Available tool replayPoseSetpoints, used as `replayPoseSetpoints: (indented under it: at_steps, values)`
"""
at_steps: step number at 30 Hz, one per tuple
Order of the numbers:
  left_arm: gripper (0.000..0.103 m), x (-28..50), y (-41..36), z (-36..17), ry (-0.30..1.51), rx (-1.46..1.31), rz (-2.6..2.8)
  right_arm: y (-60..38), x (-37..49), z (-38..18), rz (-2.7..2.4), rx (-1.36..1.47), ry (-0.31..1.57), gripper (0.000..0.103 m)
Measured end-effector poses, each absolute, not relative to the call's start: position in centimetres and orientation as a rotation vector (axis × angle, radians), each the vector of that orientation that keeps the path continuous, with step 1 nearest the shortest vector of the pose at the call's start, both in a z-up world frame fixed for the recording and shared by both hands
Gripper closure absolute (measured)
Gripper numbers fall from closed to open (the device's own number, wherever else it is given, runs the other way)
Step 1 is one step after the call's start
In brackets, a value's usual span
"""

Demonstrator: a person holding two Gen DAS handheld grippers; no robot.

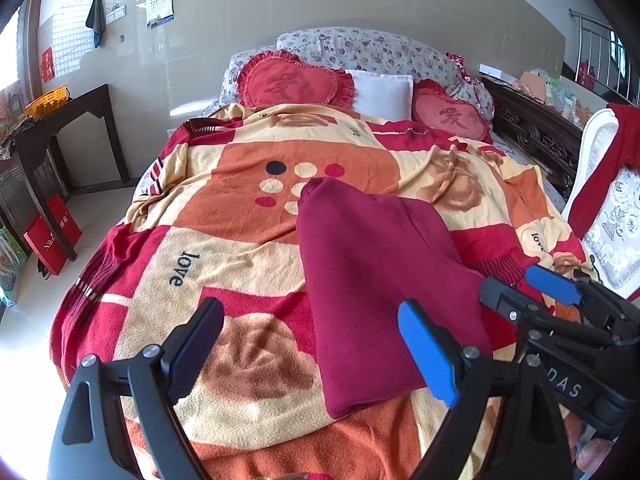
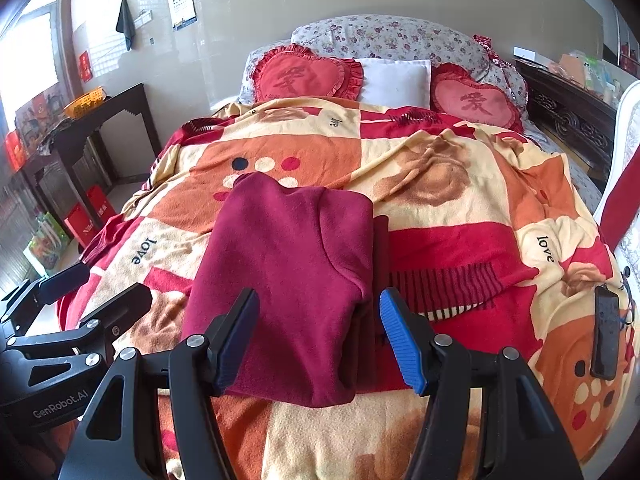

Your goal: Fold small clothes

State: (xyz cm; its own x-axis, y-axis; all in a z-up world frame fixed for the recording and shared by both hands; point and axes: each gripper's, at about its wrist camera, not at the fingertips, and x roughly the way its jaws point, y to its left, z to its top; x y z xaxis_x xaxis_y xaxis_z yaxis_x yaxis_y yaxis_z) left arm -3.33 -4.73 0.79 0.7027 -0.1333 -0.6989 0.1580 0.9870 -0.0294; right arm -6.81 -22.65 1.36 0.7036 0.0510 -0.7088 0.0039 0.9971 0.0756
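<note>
Maroon garment (image 2: 288, 280) lies on the bed, on top of the patterned blanket (image 2: 460, 168), already folded lengthwise into a long strip w/ a sleeve or side panel turned over its top. Long axis runs away from both grippers toward the heart cushions (image 2: 300, 74) at the headboard; near short edge sits right at the foot of the bed, closest to the cams.

Right gripper (image 2: 318, 340) is spread wide, holding nothing. It straddles the near edge of the garment: left finger over the cloth's near-left part, right blue pad (image 2: 400, 344) just past the garment's right edge. So the garment is dead ahead & centred for the right side.

Left gripper (image 1: 316, 352) also wide apart, empty. From its cam the garment lies ahead & to the right; only its right blue pad (image 1: 430, 354) overlaps the cloth, left finger hangs over bare blanket. Right gripper shows at the far right of that view (image 1: 532, 296), near the garment's near-right corner.

Judgement: next fold prob. goes along the long axis, near edge lifted & carried toward the far end. Right gripper is better placed for it, squarely on the near edge. Left needs to shift rightward to reach the near-left corner. Can't tell if either finger touches the fabric or just hovers over it.

Phone (image 2: 606, 332) lies on the blanket well right of the garment, out of the fold path.
</note>
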Motion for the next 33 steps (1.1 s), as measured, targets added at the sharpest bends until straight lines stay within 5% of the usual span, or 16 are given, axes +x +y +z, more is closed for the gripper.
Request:
replayPoseSetpoints:
  at_steps: [33]
  values:
    - [0.011,-3.02,-4.78,0.39,0.775,0.026,-0.2,-22.77,-6.27,0.4,0.039,0.067,0.813,0.059]
